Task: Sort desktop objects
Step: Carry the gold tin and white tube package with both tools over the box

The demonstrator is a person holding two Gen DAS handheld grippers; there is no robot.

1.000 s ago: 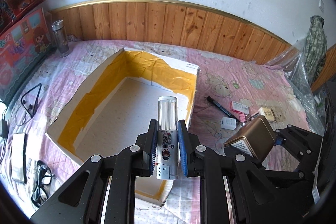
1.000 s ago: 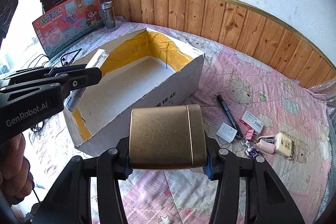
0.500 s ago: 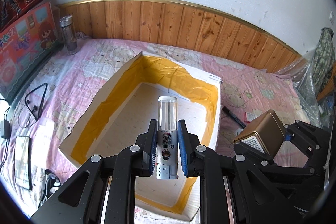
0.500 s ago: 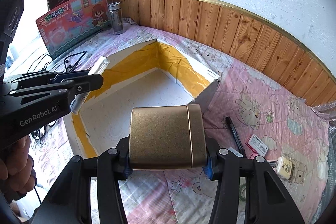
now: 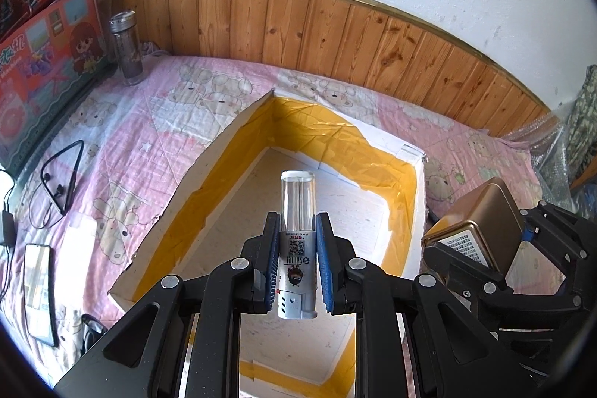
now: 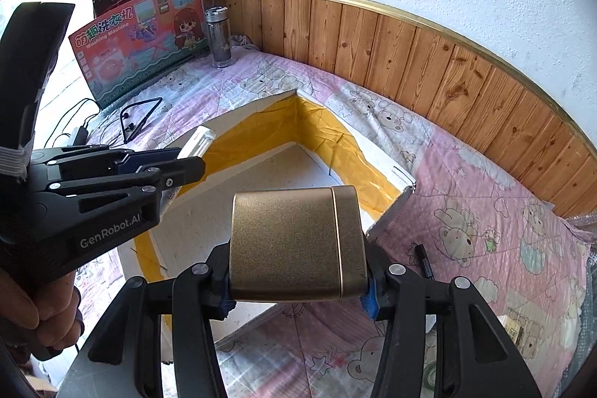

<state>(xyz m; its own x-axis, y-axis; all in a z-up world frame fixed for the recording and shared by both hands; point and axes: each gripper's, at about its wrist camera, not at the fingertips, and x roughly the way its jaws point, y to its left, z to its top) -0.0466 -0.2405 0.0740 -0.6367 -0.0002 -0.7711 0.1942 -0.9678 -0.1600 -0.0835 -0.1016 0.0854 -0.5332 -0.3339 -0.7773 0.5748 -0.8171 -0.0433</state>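
My left gripper (image 5: 297, 263) is shut on a silver tube with a clear cap (image 5: 297, 211) and holds it above the open white box lined with yellow tape (image 5: 238, 155). My right gripper (image 6: 298, 286) is shut on a gold tin (image 6: 294, 241) and holds it over the box's near right side (image 6: 388, 189). The tin also shows in the left wrist view (image 5: 481, 226), and the left gripper with its tube shows in the right wrist view (image 6: 186, 159). The box floor looks bare.
A black marker (image 6: 423, 258) lies on the pink bedsheet right of the box. Left of the box are earphones (image 5: 61, 170), a phone (image 5: 37, 286) and a glass bottle (image 5: 127, 47). Toy boxes (image 6: 138, 36) lean on the wall. A wooden panel runs behind.
Both grippers have moved forward and to the left, from beside the box to over it, each still holding its object. The small items on the right have slid out of view.
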